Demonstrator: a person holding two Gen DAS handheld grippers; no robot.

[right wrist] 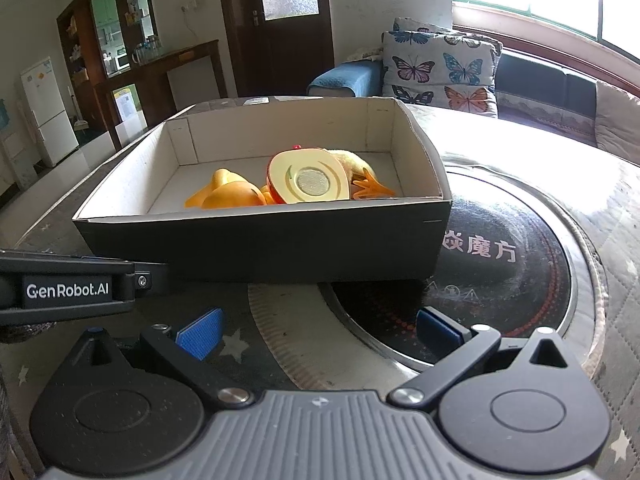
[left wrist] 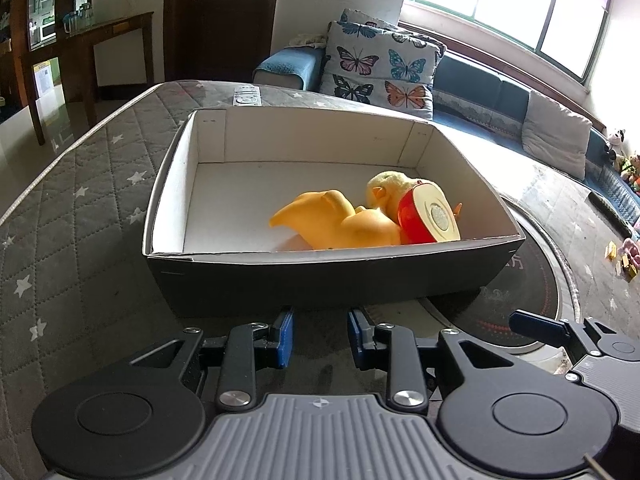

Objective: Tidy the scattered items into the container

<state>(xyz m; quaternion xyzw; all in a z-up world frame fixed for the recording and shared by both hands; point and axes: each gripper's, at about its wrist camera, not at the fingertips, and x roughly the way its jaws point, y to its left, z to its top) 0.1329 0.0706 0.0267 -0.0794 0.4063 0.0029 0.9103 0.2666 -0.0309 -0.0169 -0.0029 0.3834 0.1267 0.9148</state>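
The box (left wrist: 328,280) holds the yellow toys (left wrist: 340,224) and the red toy half (left wrist: 430,216). Left gripper (left wrist: 320,336) fingers stand apart, empty, before the box. Right gripper (right wrist: 320,336) fingers are spread wide, empty.

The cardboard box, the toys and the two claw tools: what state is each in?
Dark cardboard box with white inside: open-topped, upright.
Orange rubber toy: lying in box.
Fluffy yellow chick: in box.
Red half-apple toy: in box, cut face showing.
Left gripper: open, empty.
Right gripper: open, empty.
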